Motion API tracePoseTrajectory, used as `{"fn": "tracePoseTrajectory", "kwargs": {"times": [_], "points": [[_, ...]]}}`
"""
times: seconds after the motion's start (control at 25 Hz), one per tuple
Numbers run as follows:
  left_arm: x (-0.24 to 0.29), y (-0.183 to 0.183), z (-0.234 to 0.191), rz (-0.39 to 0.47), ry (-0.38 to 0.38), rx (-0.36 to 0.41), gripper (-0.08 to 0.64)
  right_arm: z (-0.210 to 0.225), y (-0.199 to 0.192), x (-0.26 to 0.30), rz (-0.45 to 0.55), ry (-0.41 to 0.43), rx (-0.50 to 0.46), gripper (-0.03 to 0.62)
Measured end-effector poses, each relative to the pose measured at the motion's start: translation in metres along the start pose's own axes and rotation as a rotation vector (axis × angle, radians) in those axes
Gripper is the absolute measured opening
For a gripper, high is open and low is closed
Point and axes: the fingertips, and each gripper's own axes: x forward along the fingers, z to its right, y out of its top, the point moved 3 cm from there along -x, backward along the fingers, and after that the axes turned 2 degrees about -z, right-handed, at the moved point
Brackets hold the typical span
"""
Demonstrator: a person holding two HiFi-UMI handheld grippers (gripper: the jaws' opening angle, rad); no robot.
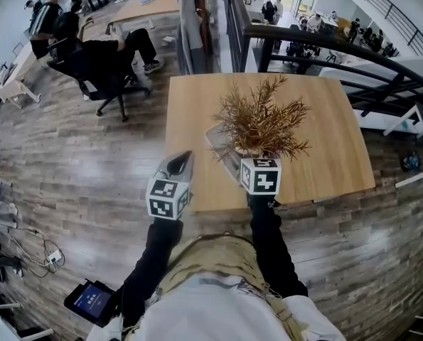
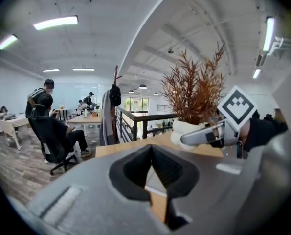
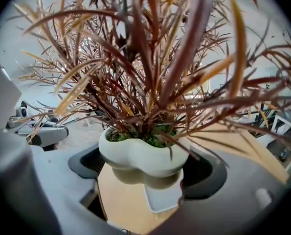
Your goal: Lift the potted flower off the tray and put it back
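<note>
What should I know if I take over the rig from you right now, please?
Right gripper: shut on the potted flower, fingers on either side of its white pot.
Left gripper: shut, empty, at the near edge of the table.
The pot appears lifted clear of the tray, which lies on the table beneath it.
Done: the lift. Left: lower the pot back onto the tray and release.

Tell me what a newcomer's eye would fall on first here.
The bushy, rust-brown potted flower in its white pot dominates, gripped between the right tongs over the pale tray on the wooden table. At the table's near left edge, the left tongs hang shut and empty. Behind, people sit at desks in an open office.
</note>
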Motion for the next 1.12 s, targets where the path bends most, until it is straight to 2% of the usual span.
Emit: {"fn": "tracePoseTrajectory", "kwargs": {"times": [0.2,0.48,0.92,1.12], "points": [[-0.01,0.025,-0.001,0.056,0.01,-0.008,0.002,-0.01,0.029,-0.018,0.019,0.01,-0.044,0.488],[-0.008,0.028,-0.006,0.083,0.038,-0.031,0.002,-0.014,0.029,-0.022,0.017,0.022,-0.057,0.488],[-0.016,0.043,-0.013,0.134,0.05,0.011,0.0,-0.019,0.034,-0.035,0.05,0.002,-0.062,0.488],[-0.006,0.05,-0.021,0.149,0.015,-0.004,0.0,-0.018,0.041,-0.026,0.054,0.0,-0.064,0.488]]}}
